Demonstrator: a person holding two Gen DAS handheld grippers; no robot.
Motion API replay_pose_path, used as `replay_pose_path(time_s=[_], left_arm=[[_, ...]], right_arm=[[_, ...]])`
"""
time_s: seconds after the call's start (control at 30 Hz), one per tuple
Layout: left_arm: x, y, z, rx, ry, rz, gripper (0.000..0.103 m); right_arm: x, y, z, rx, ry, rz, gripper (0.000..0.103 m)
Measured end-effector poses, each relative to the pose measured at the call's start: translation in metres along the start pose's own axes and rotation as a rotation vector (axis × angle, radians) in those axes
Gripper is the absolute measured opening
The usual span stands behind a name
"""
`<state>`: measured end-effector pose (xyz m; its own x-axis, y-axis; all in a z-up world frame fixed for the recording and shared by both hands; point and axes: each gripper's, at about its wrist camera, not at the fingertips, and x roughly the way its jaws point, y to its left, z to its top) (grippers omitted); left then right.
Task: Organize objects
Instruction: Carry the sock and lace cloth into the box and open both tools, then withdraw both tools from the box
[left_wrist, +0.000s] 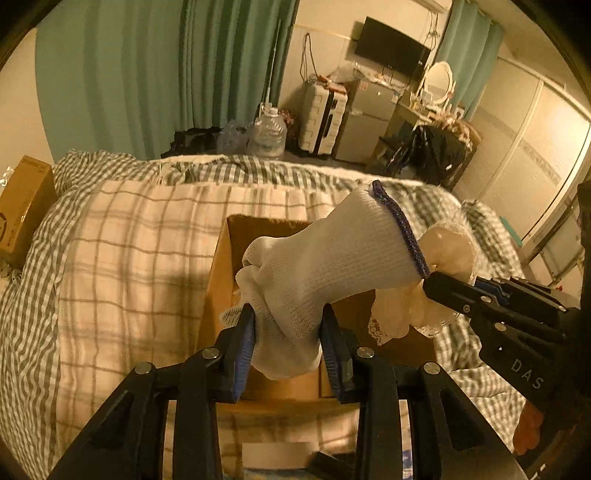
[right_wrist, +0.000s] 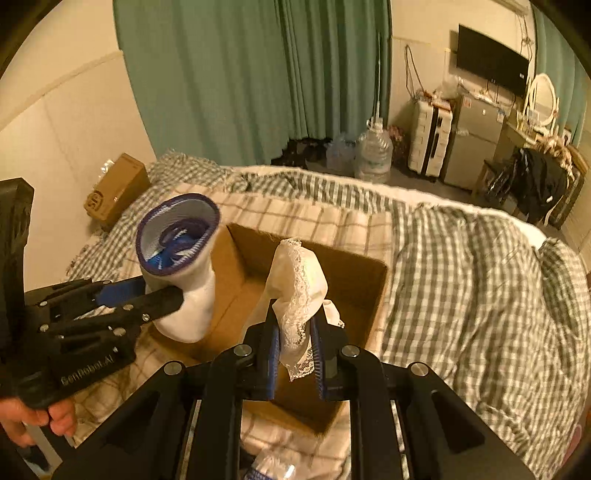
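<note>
Nearest us, our left gripper (left_wrist: 286, 332) is clamped on a white knitted glove (left_wrist: 325, 269), its blue pads pinching the bunched finger end while the ribbed cuff, edged with a purple band, stands up and flares open. In the right wrist view we see into that cuff, where something blue sits inside; we cannot tell what it is. Our right gripper (right_wrist: 295, 349) is clamped on a thin cream cloth (right_wrist: 297, 291) trimmed with lace, which rises in a soft crumpled fold between the pads.

Both pieces hang just above an open cardboard box (right_wrist: 354, 280) resting on the bed (right_wrist: 480, 295). The box walls are plain brown corrugated board; its floor is mostly hidden behind the glove and the cloth, so we cannot tell what lies inside.

The bed is covered with a cream plaid blanket and a green-and-white checked quilt, rumpled at the far edge. A smaller closed brown box (right_wrist: 118, 188) sits at the bed's far left corner by the wall. Beyond stand a clear plastic water jug (right_wrist: 373, 155), green curtains (right_wrist: 258, 74) and a white ribbed suitcase (right_wrist: 430, 136).
</note>
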<state>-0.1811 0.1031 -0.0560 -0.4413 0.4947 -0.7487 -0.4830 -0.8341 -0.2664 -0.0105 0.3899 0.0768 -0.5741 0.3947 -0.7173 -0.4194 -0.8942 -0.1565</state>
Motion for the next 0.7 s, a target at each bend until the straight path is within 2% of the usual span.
replay_pose_path(time_s=[0.1,0.13,0.17,0.2,0.23,0.37,0.43,0.5,0.6,0.63,0.7], left_arm=[[0.011,0.005,-0.002,-0.003,0.016,0.003,0.061],[0.012,0.008,-0.004,-0.011,0.014,0.002,0.065],[0.011,0.01,-0.005,-0.021,0.013,0.007,0.074],[0.01,0.012,-0.006,-0.032,0.012,0.02,0.079],[0.008,0.015,-0.007,-0.041,0.007,0.032,0.08],[-0.011,0.022,-0.013,-0.052,-0.011,0.075,0.084],[-0.027,0.024,-0.019,-0.052,-0.037,0.105,0.091],[-0.046,0.026,-0.026,-0.052,-0.074,0.133,0.098],[-0.074,0.026,-0.036,-0.044,-0.123,0.164,0.1],[-0.083,0.025,-0.038,-0.041,-0.132,0.176,0.1],[-0.101,0.023,-0.045,-0.034,-0.154,0.191,0.1]], right_arm=[[0.012,-0.004,-0.003,0.038,0.015,0.004,0.016],[0.014,-0.005,-0.004,0.047,0.017,0.005,0.025],[0.015,-0.007,-0.005,0.055,0.015,0.003,0.034],[0.014,-0.009,-0.007,0.067,0.008,-0.002,0.056],[0.012,-0.013,-0.01,0.08,-0.004,-0.008,0.066],[-0.001,-0.02,-0.012,0.112,-0.009,-0.032,0.068],[-0.016,-0.023,-0.014,0.125,-0.026,-0.054,0.078],[-0.034,-0.025,-0.018,0.134,-0.045,-0.078,0.083],[-0.064,-0.023,-0.025,0.134,-0.074,-0.118,0.09],[-0.075,-0.02,-0.028,0.138,-0.067,-0.163,0.092],[-0.097,-0.015,-0.034,0.135,-0.101,-0.182,0.093]])
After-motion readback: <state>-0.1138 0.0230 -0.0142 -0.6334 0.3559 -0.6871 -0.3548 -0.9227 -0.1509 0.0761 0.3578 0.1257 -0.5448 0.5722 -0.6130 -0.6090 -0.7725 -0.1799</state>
